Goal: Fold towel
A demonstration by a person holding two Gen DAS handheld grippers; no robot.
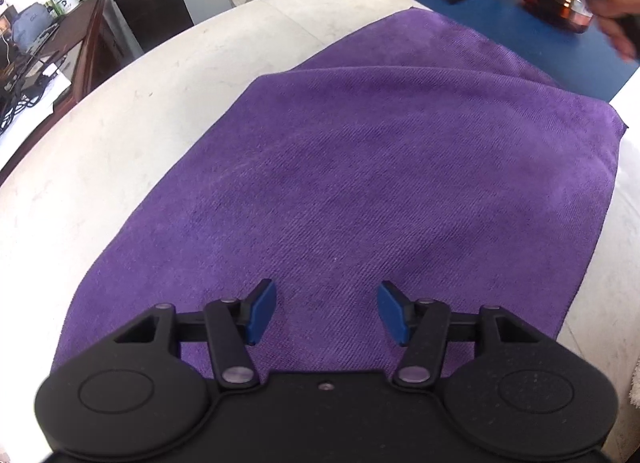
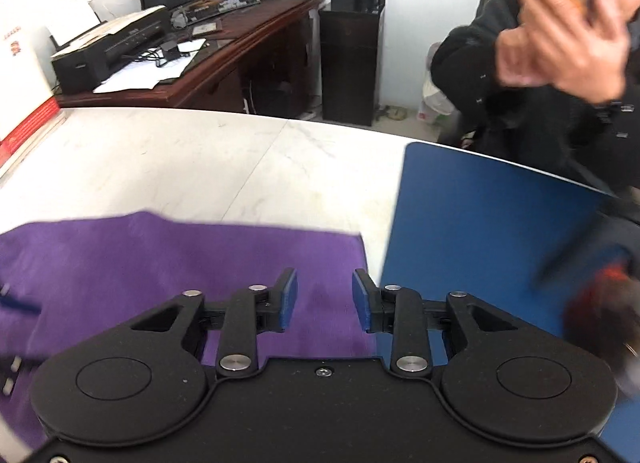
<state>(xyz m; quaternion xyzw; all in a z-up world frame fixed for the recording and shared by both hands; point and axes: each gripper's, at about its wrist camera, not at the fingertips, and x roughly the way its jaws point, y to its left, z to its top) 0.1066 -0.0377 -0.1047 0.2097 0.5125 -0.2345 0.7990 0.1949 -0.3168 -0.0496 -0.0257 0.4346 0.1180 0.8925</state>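
Your towel (image 1: 380, 183) is plain purple with a fine diagonal weave. Ahead of your blue-padded fingers (image 1: 262, 311), the worktop (image 1: 120, 135) is off-white, its mat (image 2: 480, 223) blue.

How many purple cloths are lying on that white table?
1: a purple microfibre towel, folded over itself, lies on the white table beside the blue mat. None seems hidden.

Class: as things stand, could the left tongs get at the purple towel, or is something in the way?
Probably yes. The left tongs hang open right above the towel, which lies folded on the white table. Nothing shows between pads and cloth, and the mat lies off to the far side.
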